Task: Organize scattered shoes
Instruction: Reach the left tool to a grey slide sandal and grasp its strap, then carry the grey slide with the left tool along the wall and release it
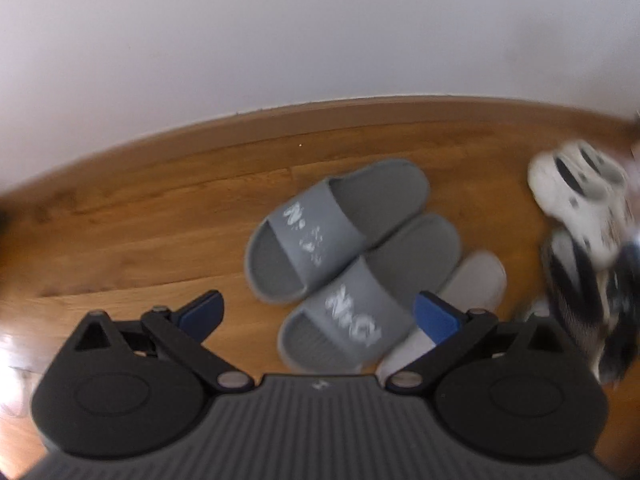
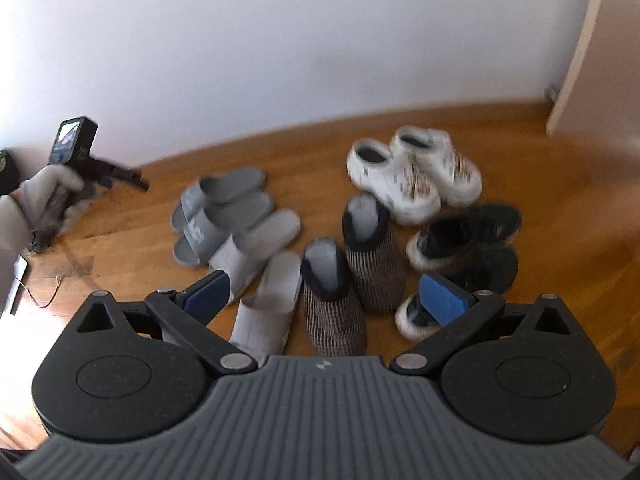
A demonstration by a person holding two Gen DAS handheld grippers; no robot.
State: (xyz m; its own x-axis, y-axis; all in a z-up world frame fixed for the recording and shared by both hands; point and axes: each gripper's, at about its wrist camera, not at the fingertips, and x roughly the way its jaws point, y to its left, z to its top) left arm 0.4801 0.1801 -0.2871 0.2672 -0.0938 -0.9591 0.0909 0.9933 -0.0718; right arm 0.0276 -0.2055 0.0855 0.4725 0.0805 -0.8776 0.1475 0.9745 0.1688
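Now both grippers hang above the floor and neither one holds a shoe. On the left gripper the blue pads are spread wide with only air between them, and the right gripper is spread in the same way. All the shoes stand in one group on the floor near the wall, well away from the door frame at the right. The grey slides lie side by side and touch each other, close under the left gripper, perhaps because this pair is the one just handled or checked. Next to them are the pale slides; one is behind and one in front, so they are not yet in a neat line. The mesh slippers stand almost parallel in the middle. The white clogs sit together nearest to the wall, and the black sneakers are just in front of them, at the right side. In the right wrist view a gloved hand holds the handle of the left gripper low near the floor. I judge that the sorting in pairs is mostly done, and the pale slides need the next correction.
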